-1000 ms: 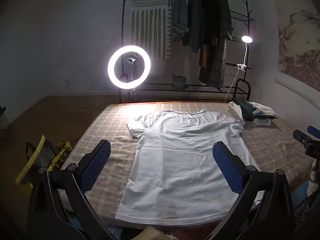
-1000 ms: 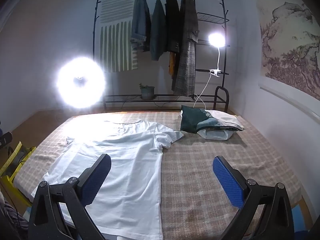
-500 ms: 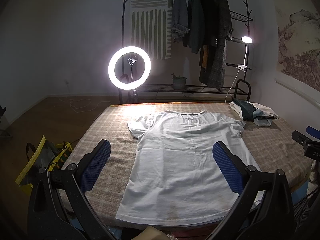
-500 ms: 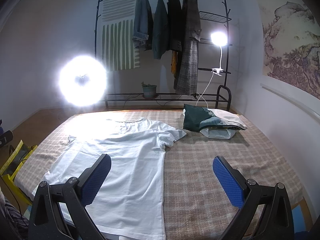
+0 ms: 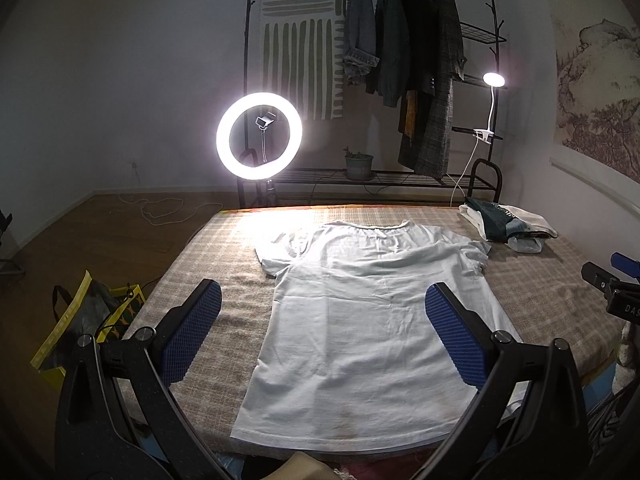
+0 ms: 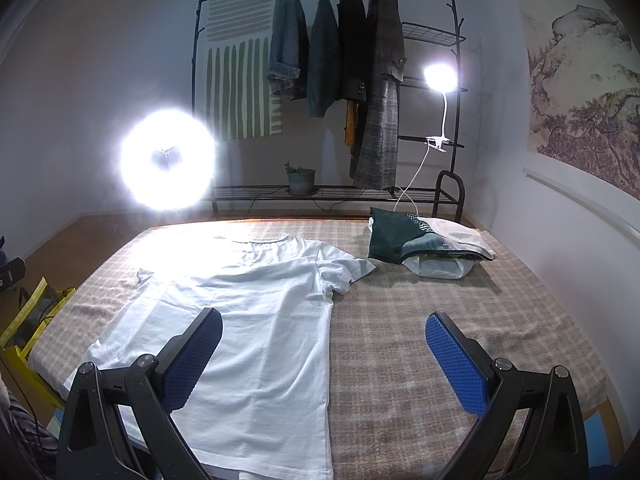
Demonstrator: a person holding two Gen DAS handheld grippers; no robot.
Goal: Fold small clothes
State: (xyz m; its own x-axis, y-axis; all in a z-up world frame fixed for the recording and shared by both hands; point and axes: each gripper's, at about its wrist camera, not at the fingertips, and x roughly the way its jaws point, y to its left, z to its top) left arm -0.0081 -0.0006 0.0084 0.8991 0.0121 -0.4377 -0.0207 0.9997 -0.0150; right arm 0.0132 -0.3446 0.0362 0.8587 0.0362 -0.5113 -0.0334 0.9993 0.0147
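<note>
From the left wrist view, my left hand-held gripper (image 5: 322,332) is spread wide and holds nothing, hovering above the near half of the white T-shirt (image 5: 372,320). The shirt lies flat on the bed (image 5: 560,284), collar at the far end, hem at the near edge, both sleeves out to the sides. Nothing is folded yet, so I judge the step in hand is the first grasp. To do it well I would take the left sleeve (image 5: 276,252) and the left side of the hem together, pinching only the top cloth and not the plaid bedcover, then carry that side over toward the middle in one even line. The tip of the other gripper shows at the far right edge of this view.

From the right wrist view, my right hand-held gripper (image 6: 324,360) is also spread and empty. Its left finger hangs over the shirt's right side, its right finger over bare bedcover. The right sleeve (image 6: 344,270) points toward a pile of folded clothes (image 6: 424,244) at the far right of the bed; I would keep clear of that pile when lifting.

The room is dim. A ring light (image 5: 259,136) glares at the far left, washing out the collar in this view, and a clip lamp (image 6: 440,76) shines from the clothes rack (image 6: 452,80) beyond the bed. A yellow-trimmed bag (image 5: 86,320) sits on the floor to the left.
</note>
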